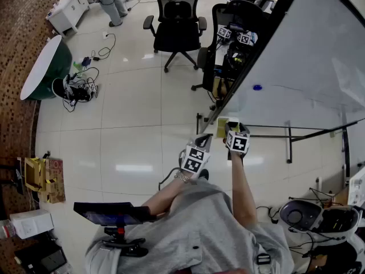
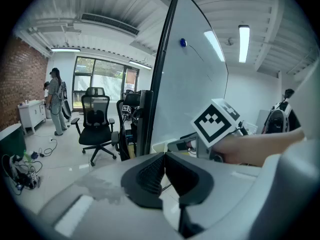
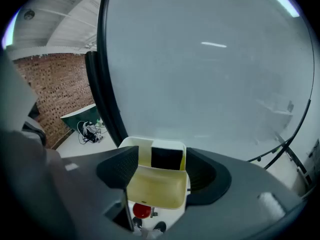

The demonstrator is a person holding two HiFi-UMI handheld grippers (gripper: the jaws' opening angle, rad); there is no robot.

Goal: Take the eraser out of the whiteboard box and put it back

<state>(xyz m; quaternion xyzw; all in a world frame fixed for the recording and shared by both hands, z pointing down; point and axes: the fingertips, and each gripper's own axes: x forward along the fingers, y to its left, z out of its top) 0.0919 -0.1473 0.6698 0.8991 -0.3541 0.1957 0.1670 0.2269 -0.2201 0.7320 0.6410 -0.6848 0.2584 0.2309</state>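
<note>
A black eraser (image 3: pixel 167 157) stands upright in the back of the pale yellowish whiteboard box (image 3: pixel 156 186), which hangs at the lower edge of the whiteboard (image 1: pixel 308 67). My right gripper (image 3: pixel 162 170) is open, its jaws to either side of the box and not pressing on it. In the head view the right gripper (image 1: pixel 232 131) is right at the box (image 1: pixel 221 128). My left gripper (image 2: pixel 164 170) is shut with nothing in it, held to the left of the right hand and clear of the whiteboard (image 2: pixel 190 94). The left gripper (image 1: pixel 203 142) sits just below the box.
A blue magnet (image 1: pixel 257 87) sticks to the board. A red object (image 3: pixel 141 210) shows under the box. Two black office chairs (image 1: pixel 175 21) stand beyond the board's end. The board's stand legs (image 1: pixel 291 147), cables (image 1: pixel 80 87), a green round table (image 1: pixel 43 67) and cardboard boxes (image 1: pixel 43 178) lie around.
</note>
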